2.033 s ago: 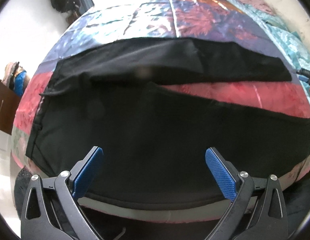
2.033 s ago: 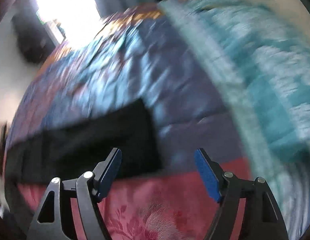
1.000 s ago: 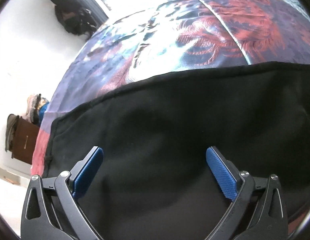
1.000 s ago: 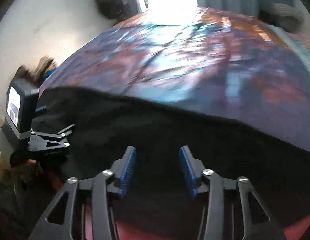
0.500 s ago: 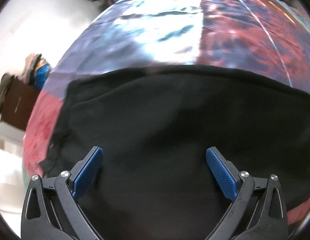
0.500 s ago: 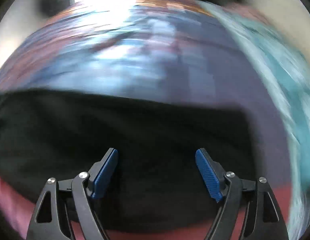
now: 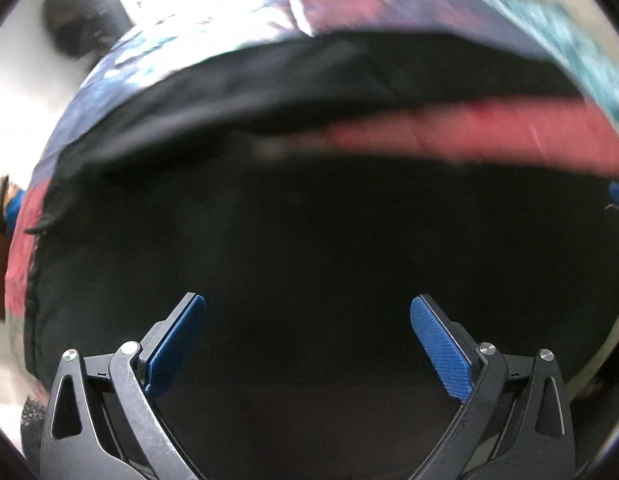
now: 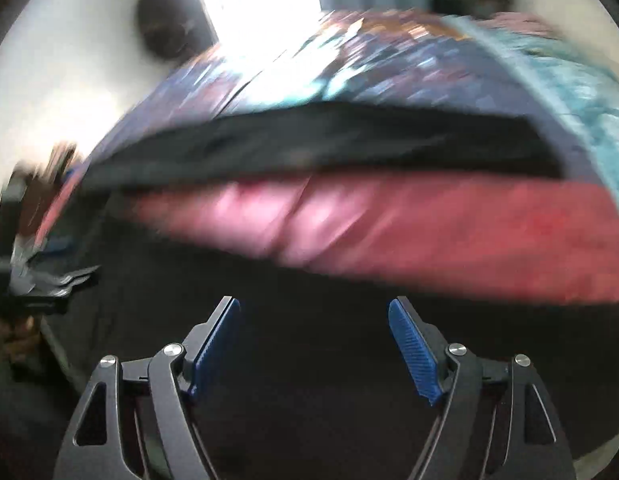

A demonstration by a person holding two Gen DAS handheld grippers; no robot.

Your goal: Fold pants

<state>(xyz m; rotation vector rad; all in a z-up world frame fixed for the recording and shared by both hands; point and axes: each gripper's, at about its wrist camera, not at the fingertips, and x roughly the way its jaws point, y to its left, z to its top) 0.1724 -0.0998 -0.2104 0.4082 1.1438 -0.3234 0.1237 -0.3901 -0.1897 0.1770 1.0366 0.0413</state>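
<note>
Beneath both released claws, left [image 7: 308,344] and right [image 8: 313,346], the pants [image 7: 309,232] lie limp, light; pinch the hem edges.

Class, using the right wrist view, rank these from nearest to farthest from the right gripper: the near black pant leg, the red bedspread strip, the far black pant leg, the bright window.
1. Near black pant leg, under the right gripper.
2. Red bedspread strip, beyond.
3. Far black pant leg, across the strip.
4. Bright window, top, behind the bed.

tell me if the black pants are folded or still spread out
Spread, not folded: the black fabric pants lie with both legs apart, red patterned bedspread showing between them.
</note>
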